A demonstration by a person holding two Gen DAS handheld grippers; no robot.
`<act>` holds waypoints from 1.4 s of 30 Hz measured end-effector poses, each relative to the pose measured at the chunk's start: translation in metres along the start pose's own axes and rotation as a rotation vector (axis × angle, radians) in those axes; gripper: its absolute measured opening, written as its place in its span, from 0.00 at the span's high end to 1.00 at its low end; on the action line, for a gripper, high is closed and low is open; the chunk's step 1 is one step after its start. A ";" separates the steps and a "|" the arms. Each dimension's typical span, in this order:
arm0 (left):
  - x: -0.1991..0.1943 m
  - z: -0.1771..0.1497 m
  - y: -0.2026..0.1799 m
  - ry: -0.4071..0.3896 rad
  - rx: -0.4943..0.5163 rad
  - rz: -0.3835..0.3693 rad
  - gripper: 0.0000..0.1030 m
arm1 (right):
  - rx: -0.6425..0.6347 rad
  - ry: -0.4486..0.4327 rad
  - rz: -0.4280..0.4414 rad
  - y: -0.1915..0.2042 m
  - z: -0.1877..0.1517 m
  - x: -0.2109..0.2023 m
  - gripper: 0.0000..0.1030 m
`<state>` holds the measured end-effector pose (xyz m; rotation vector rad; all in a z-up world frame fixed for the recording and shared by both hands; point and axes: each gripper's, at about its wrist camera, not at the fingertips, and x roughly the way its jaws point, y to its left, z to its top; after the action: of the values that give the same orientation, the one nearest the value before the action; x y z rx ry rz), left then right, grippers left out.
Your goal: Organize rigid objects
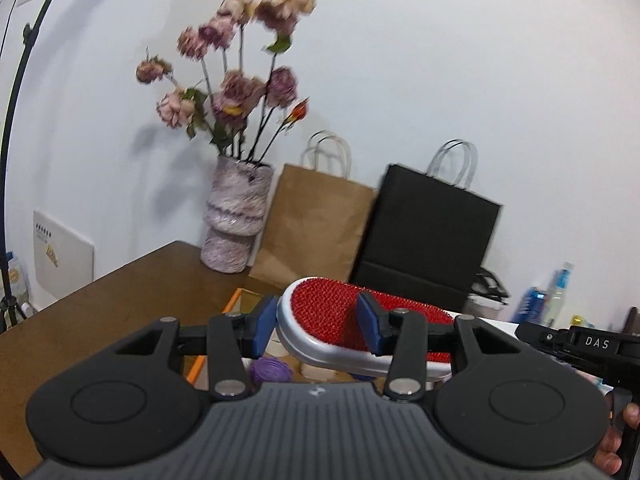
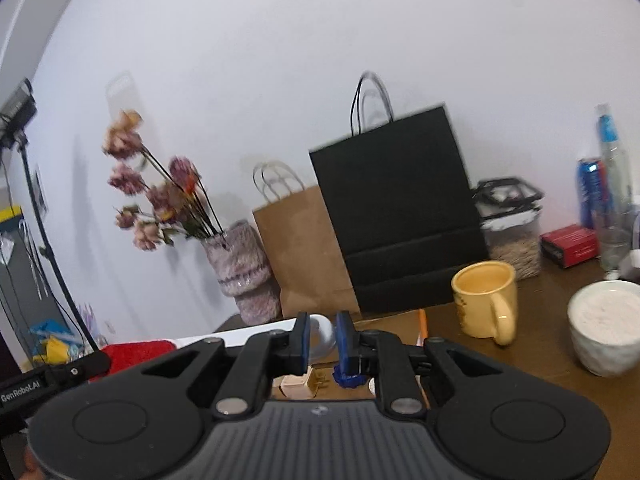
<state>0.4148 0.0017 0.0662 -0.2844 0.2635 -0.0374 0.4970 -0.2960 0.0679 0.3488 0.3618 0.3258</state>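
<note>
The left gripper (image 1: 318, 322) holds the head of a red-bristled brush with a white-grey body (image 1: 340, 328), its blue pads pressing on either side of the head, jaws set roughly half wide. The brush's long axis runs crosswise, from the head at the left gripper toward the right, where its white handle (image 2: 320, 330) passes between the fingers of the right gripper (image 2: 322, 338); those jaws stand nearly together on the handle's looped end, so both hands appear to carry the one brush, lifted off the brown table (image 1: 120, 300). Directly below the brush lies an orange-rimmed tray (image 1: 236, 300) that holds a purple ball of yarn (image 1: 270, 372) and other small pieces that are hard to make out. The coming move likely turns on that relation: the brush lies across and above the tray, so it must be lowered with its length lined up to the tray's opening. The left hand carries the wide, heavy end, the right the thin end. A yellow mug (image 2: 486, 298) and a white bowl (image 2: 606, 326) stand to the right, apart from the tray.
</note>
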 end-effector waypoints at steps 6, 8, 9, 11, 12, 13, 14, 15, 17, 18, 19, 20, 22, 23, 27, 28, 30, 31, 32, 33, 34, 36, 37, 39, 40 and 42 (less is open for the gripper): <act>0.056 -0.006 0.015 0.095 -0.033 0.055 0.57 | -0.054 0.116 -0.051 0.001 0.001 0.077 0.85; 0.074 -0.013 0.024 0.152 -0.052 0.066 0.57 | -0.063 0.162 -0.066 -0.001 -0.004 0.100 0.85; 0.082 -0.017 0.029 0.176 -0.059 0.071 0.57 | -0.072 0.182 -0.073 -0.002 -0.007 0.108 0.85; 0.093 -0.025 0.035 0.209 -0.060 0.078 0.57 | -0.092 0.237 -0.097 -0.003 -0.016 0.128 0.85; 0.096 -0.029 0.036 0.215 -0.054 0.080 0.57 | -0.101 0.269 -0.113 -0.004 -0.021 0.138 0.85; 0.098 -0.033 0.037 0.215 -0.041 0.081 0.57 | -0.111 0.294 -0.126 -0.004 -0.025 0.145 0.85; 0.099 -0.036 0.036 0.216 -0.025 0.080 0.57 | -0.128 0.317 -0.140 -0.004 -0.029 0.152 0.85; 0.101 -0.039 0.036 0.223 -0.018 0.077 0.57 | -0.142 0.335 -0.151 -0.003 -0.033 0.156 0.85; 0.105 -0.041 0.040 0.255 -0.027 0.071 0.56 | -0.157 0.377 -0.162 -0.004 -0.040 0.164 0.85; 0.108 -0.043 0.041 0.269 -0.027 0.074 0.55 | -0.156 0.400 -0.158 -0.006 -0.044 0.168 0.85; 0.111 -0.045 0.043 0.279 -0.023 0.081 0.55 | -0.154 0.427 -0.153 -0.007 -0.047 0.172 0.85; 0.114 -0.046 0.044 0.289 -0.019 0.082 0.54 | -0.156 0.446 -0.143 -0.009 -0.051 0.176 0.84; 0.117 -0.049 0.046 0.308 -0.025 0.078 0.45 | -0.175 0.474 -0.162 -0.010 -0.056 0.180 0.84; 0.117 -0.049 0.046 0.306 -0.019 0.084 0.38 | -0.178 0.457 -0.164 -0.008 -0.054 0.178 0.83; 0.116 -0.046 0.039 0.311 0.035 0.094 0.35 | -0.232 0.451 -0.188 0.000 -0.051 0.173 0.72; 0.113 -0.044 0.038 0.316 0.037 0.092 0.35 | -0.233 0.448 -0.186 0.002 -0.050 0.170 0.72; 0.107 -0.039 0.036 0.314 0.048 0.087 0.34 | -0.228 0.430 -0.179 0.005 -0.043 0.158 0.71; 0.102 -0.036 0.034 0.306 0.056 0.085 0.34 | -0.229 0.416 -0.177 0.008 -0.039 0.151 0.71; 0.096 -0.033 0.032 0.298 0.066 0.079 0.34 | -0.234 0.400 -0.177 0.012 -0.034 0.143 0.70; 0.089 -0.029 0.029 0.289 0.073 0.074 0.33 | -0.240 0.383 -0.176 0.015 -0.029 0.134 0.69; 0.081 -0.025 0.026 0.279 0.078 0.068 0.32 | -0.247 0.367 -0.175 0.020 -0.024 0.126 0.67; 0.065 -0.015 0.020 0.255 0.087 0.055 0.31 | -0.260 0.325 -0.170 0.029 -0.012 0.105 0.65; 0.057 -0.010 0.017 0.241 0.090 0.051 0.31 | -0.270 0.297 -0.169 0.035 -0.005 0.091 0.65; 0.038 0.000 0.011 0.203 0.105 0.043 0.28 | -0.289 0.249 -0.170 0.045 0.005 0.069 0.63; 0.029 0.004 0.008 0.182 0.110 0.039 0.27 | -0.301 0.215 -0.171 0.050 0.010 0.054 0.62; 0.010 0.010 0.001 0.134 0.136 0.033 0.23 | -0.330 0.150 -0.168 0.058 0.014 0.031 0.54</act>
<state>0.4270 0.0048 0.0729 -0.1427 0.3973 -0.0416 0.5155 -0.2367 0.0940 -0.0301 0.4734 0.2418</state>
